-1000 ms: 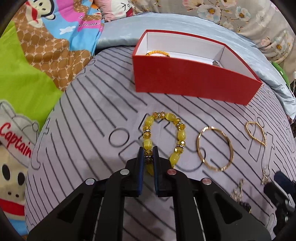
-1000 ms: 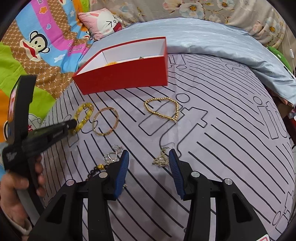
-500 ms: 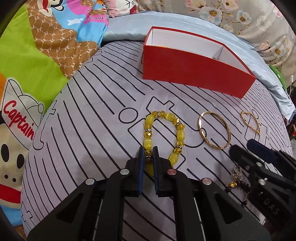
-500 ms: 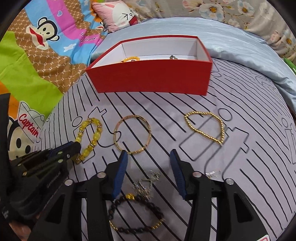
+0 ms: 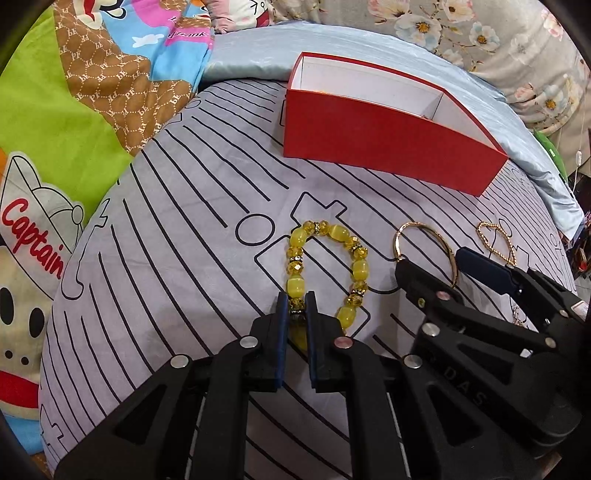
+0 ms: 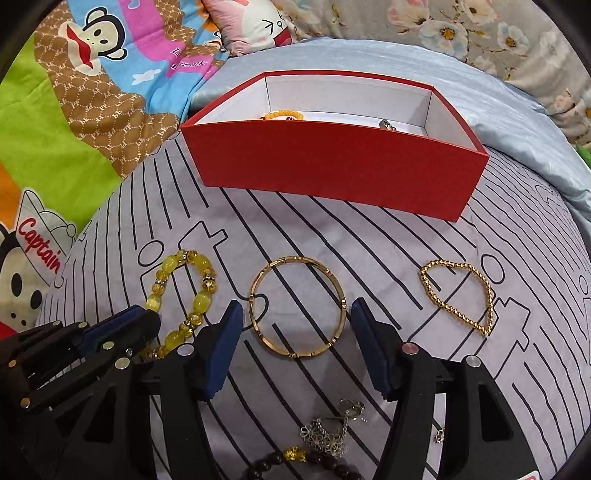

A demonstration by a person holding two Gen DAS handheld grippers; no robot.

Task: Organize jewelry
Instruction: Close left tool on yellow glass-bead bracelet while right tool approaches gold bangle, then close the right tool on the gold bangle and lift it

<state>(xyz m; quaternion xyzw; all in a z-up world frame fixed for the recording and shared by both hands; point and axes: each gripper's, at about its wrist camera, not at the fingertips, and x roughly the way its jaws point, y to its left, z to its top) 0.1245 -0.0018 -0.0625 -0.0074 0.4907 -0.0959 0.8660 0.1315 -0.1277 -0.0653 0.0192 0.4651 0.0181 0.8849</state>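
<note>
I am looking down at a bed that is filling both views. A grey sheet [image 6: 369, 251] printed with black lines and outlined shapes is covering the middle. Along its far edge a pale blue satin quilt [image 6: 369, 55] is lying bunched. At the left edge a bright cartoon blanket [image 5: 74, 110] with a monkey and the word "Captain" is spreading out. Floral fabric [image 5: 498, 40] is running along the far right corner, and a pink cartoon pillow [image 6: 255, 26] is sitting behind. Even light is falling everywhere.
</note>
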